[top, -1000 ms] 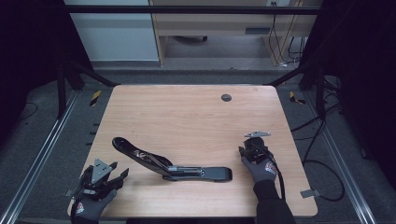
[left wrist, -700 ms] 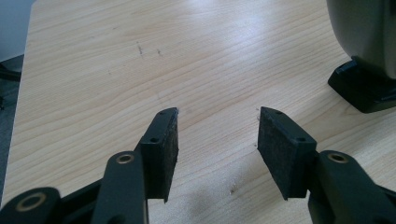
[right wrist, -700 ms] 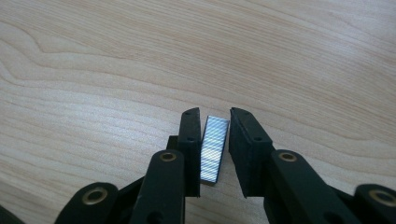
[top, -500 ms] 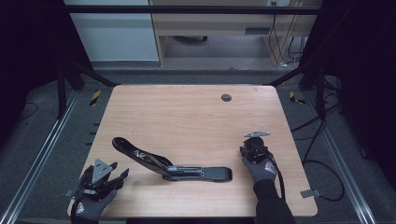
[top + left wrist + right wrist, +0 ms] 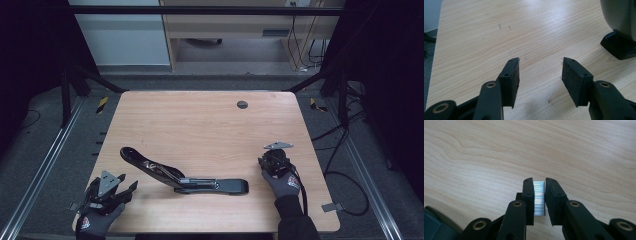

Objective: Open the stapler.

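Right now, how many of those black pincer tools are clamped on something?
1. The right gripper, near the wooden table's right edge, pinches a ribbed silver metal block. The left gripper, at the near-left corner, is open.

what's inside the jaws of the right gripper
The right gripper is shut on a small ribbed silvery block, its striped edge showing between the jaws. The block's clamped faces are covered by the pads; bare wooden table lies beyond.

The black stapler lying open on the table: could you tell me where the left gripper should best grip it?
Probably the raised arm of the stapler, which angles toward the open left gripper. Come from the left, fingers across its narrow width.
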